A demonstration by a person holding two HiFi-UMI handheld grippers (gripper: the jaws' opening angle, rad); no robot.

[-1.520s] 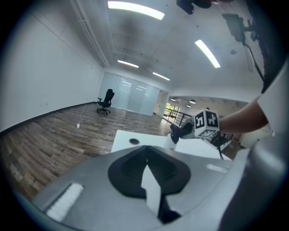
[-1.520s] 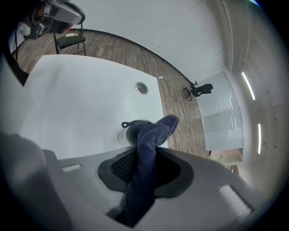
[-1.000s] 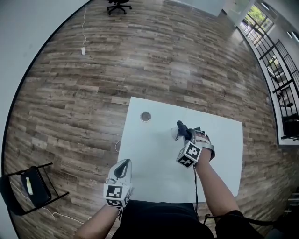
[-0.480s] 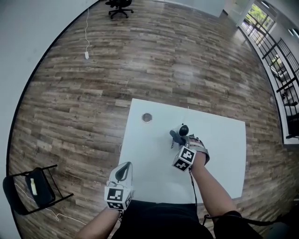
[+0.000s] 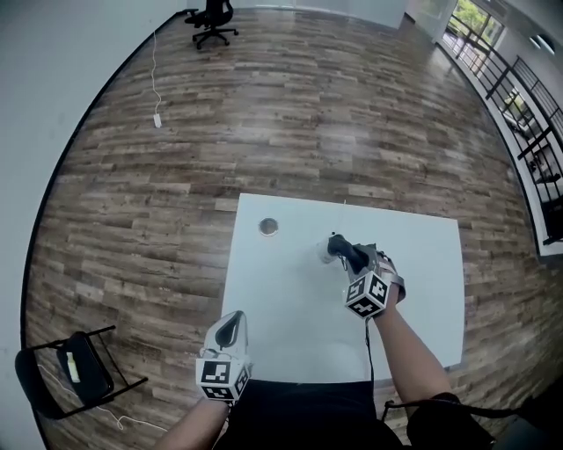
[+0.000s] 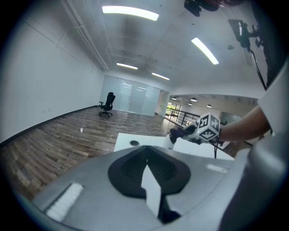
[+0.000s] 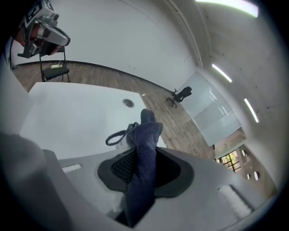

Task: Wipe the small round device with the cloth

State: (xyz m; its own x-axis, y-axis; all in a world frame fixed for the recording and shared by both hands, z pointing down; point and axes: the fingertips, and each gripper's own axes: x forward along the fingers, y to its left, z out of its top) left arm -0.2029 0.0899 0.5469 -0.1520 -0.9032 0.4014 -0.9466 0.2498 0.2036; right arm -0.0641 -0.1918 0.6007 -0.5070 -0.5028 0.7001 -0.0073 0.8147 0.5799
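A small white rounded device (image 5: pixel 325 254) with a dark cord loop (image 7: pixel 115 137) sits mid-table on the white table (image 5: pixel 290 325). My right gripper (image 5: pixel 352 257) is shut on a dark blue cloth (image 5: pixel 343 247), and the cloth's end rests on the device's right side. In the right gripper view the cloth (image 7: pixel 145 135) stands up between the jaws and hides most of the device. My left gripper (image 5: pixel 230 330) hovers at the table's near left edge with its jaws together and nothing in them. From the left gripper view the device (image 6: pixel 172 140) shows under the cloth.
A small grey disc (image 5: pixel 268 227) lies on the table's far left part. A black folding chair (image 5: pixel 75 369) stands on the wood floor at left. An office chair (image 5: pixel 211 16) and a floor cable (image 5: pixel 157 119) are far off. A railing (image 5: pixel 528 132) runs along the right.
The right gripper swept the cloth toward me and to the left over the white device, then back away to its far right side. The left gripper stayed at the near edge.
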